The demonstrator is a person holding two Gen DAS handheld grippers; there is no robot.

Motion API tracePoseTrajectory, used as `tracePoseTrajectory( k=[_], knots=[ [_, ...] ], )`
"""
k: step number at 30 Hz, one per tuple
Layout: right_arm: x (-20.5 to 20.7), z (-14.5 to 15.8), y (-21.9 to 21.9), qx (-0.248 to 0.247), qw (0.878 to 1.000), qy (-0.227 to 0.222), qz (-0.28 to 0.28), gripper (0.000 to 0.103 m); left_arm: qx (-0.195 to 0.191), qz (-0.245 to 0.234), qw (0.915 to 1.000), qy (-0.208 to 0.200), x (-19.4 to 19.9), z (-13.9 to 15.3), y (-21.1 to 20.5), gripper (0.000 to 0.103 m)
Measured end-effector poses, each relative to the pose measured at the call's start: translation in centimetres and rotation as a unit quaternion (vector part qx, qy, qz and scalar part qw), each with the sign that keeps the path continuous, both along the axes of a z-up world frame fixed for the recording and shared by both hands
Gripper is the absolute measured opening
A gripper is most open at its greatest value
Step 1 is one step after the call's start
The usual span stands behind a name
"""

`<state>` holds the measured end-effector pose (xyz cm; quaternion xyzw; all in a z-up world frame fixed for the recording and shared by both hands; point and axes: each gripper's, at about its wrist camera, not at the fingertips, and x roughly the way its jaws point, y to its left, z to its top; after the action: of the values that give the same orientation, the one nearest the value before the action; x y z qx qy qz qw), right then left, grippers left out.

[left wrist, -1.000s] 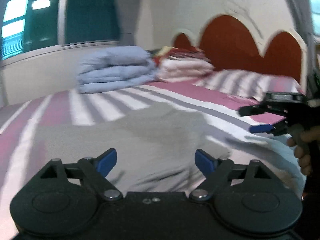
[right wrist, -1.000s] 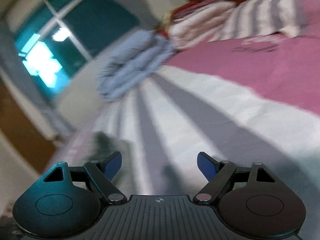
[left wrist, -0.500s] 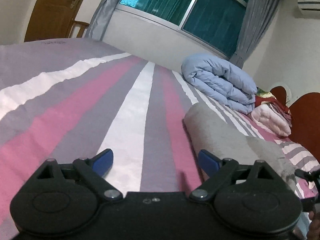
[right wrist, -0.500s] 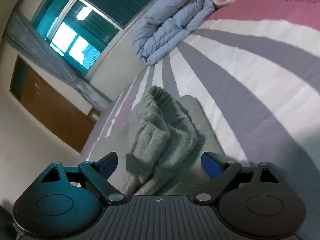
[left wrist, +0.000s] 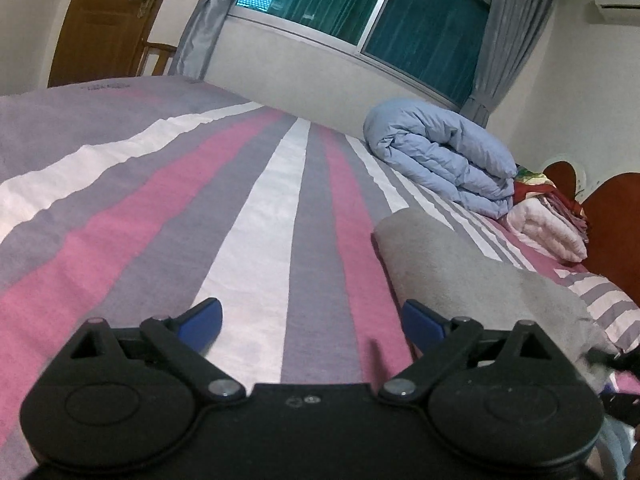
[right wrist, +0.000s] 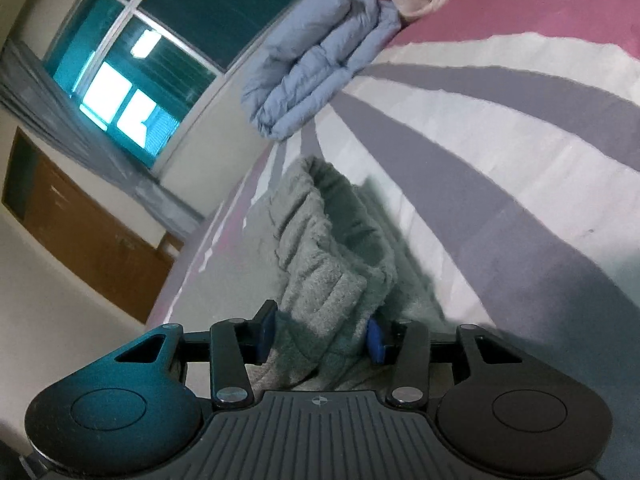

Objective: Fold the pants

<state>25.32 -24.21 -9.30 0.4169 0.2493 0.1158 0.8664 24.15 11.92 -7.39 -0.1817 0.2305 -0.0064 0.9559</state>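
Right gripper (right wrist: 320,334) jaws clamp grey pants (right wrist: 320,264)

Grey pants (right wrist: 320,264); bed (left wrist: 248,216) striped pink, white, grey-purple; pale-blue duvet (left wrist: 440,156) at 2 o'clock; teal window (left wrist: 400,20).

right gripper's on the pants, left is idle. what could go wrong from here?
1. The right gripper pinches a thick bunched wad of the gray pants, so layers may slip or drag unevenly.
2. The left gripper is open over bare striped bedsheet, holding nothing, so a one-sided lift may twist the fold.
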Motion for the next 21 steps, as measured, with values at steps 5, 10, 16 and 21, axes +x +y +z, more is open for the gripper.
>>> tracePoseTrajectory(
  k=[5, 10, 16, 21],
  knots=[
    [1.4, -0.6, 1.0, -0.018, 1.0, 0.021, 0.006, 0.045, 0.006, 0.002, 1.0, 0.002, 0.0, 0.0, -0.2, 0.091],
    [1.0, -1.0, 0.4, 0.001, 1.0, 0.007, 0.005, 0.045, 0.015, 0.01, 0.9998, 0.006, 0.2, 0.1, -0.5, 0.092],
    [1.0, -0.6, 0.1, -0.003, 1.0, 0.006, 0.02, 0.059, 0.022, 0.017, 0.9996, 0.006, -0.2, 0.2, -0.7, 0.092],
    [1.1, -0.4, 0.5, -0.021, 0.999, 0.008, 0.03, 0.061, 0.033, 0.013, 0.9993, 0.011, -0.4, 0.3, -1.0, 0.093]
  ],
)
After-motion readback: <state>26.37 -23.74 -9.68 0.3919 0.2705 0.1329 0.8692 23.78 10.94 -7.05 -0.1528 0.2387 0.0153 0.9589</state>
